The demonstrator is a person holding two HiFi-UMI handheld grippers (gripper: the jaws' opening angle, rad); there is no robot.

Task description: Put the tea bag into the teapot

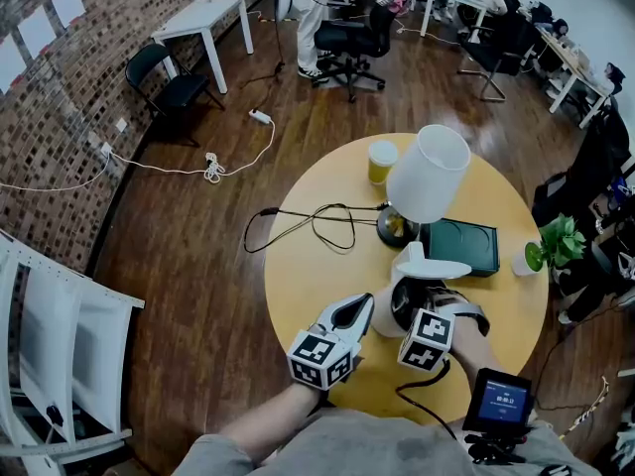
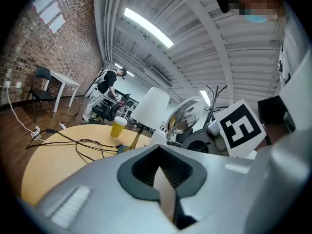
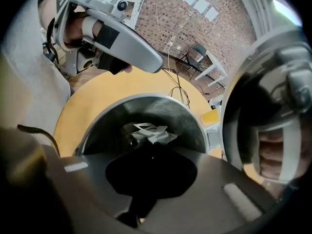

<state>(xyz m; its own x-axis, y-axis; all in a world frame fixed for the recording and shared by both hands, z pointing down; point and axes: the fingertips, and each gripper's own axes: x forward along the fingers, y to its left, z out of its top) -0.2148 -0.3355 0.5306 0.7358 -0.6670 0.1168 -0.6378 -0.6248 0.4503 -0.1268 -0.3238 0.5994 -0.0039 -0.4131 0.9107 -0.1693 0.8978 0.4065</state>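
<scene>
Right gripper (image 3: 150, 152), jaws almost together, pinches, I think, the limp, featherlight tea bag (image 3: 151, 132) by its top in the teapot (image 3: 102, 126).

An open-plan office in a converted industrial loft: a red-brown brick wall (image 1: 60, 87) carries pinned white sheets of paper (image 1: 69, 3), and a dark wooden plank floor (image 1: 198, 256) runs under a white rectangular table (image 1: 203, 16), a black folding chair (image 1: 164, 77) and a black swivel office chair (image 1: 357, 38). A white power strip (image 1: 260, 117) trails cable across the floor. A standing person (image 1: 313, 8) works at pale desks (image 1: 575, 67) crowded with equipment. In the foreground a round yellow wooden table (image 1: 308, 266) holds a white-shaded table lamp (image 1: 427, 172). Overhead, a grey ribbed metal ceiling (image 2: 195, 43) carries long fluorescent strip lights (image 2: 148, 28)
</scene>
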